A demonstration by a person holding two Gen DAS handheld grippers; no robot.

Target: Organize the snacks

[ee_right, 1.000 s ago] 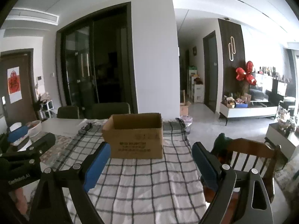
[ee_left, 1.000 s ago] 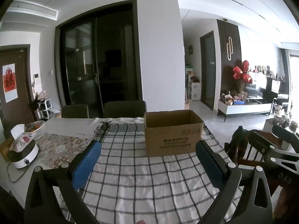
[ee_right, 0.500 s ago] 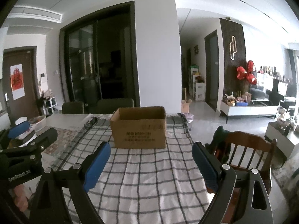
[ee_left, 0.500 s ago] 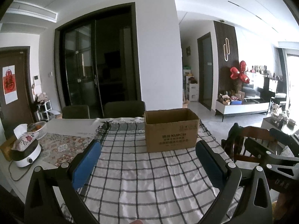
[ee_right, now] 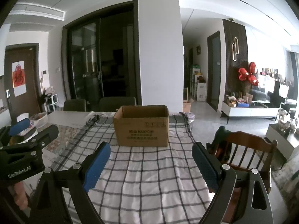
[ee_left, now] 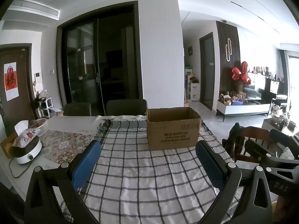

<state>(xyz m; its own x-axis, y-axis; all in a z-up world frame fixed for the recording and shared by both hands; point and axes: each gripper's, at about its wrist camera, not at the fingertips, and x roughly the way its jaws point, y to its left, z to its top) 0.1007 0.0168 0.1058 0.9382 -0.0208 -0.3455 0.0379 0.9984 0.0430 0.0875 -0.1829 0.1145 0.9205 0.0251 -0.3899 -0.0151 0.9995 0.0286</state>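
Note:
An open brown cardboard box [ee_left: 172, 128] [ee_right: 141, 126] stands on a black-and-white checked cloth [ee_left: 142, 177] [ee_right: 149, 175] near the far side of the table. Its inside is hidden from both views. No snacks show on the cloth. My left gripper [ee_left: 148, 148] hangs over the near part of the cloth, short of the box, its blue pads wide apart and nothing between them. My right gripper [ee_right: 151, 149] is likewise open and empty, level with the left one and facing the box. Each gripper shows at the edge of the other's view.
A white cooker [ee_left: 26, 153] with a flowered tissue pouch, a basket [ee_left: 38, 124] and a patterned mat [ee_left: 65, 141] lie on the table's left part. Two dark chairs [ee_left: 127, 107] stand behind the table. A wooden chair [ee_right: 246, 151] stands close on the right.
Both views have drawn back a little from the box, which looks smaller and farther. Both grippers stay wide open and empty.

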